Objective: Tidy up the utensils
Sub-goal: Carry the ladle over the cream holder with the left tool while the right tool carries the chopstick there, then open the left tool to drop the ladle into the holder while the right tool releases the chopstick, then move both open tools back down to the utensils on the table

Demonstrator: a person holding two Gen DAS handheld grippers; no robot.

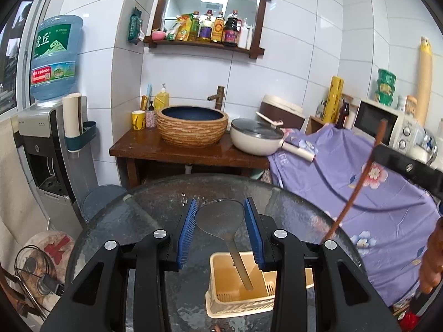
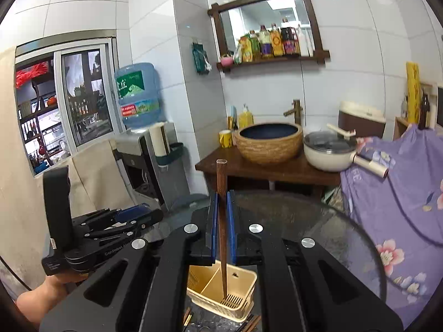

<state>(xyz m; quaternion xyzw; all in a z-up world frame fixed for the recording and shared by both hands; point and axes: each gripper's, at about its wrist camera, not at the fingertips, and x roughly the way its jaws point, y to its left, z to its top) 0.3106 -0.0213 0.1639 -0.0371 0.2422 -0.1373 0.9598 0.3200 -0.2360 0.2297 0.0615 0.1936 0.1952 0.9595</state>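
While the left gripper (image 1: 220, 231) stood open around a clear spoon (image 1: 221, 218) resting in the holder (image 1: 238, 301), only the right view showed the right gripper (image 2: 222, 229) clamping a chopstick (image 2: 222, 221) at twelve o'clock.

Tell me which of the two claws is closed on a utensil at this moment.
The right claw: its blue pads press a brown wooden stick that reaches down into the beige holder. The left claw stands open around a clear spoon.

"GenRobot" on left gripper (image 2: 138, 215), "丘" on water jug label (image 1: 54, 43)
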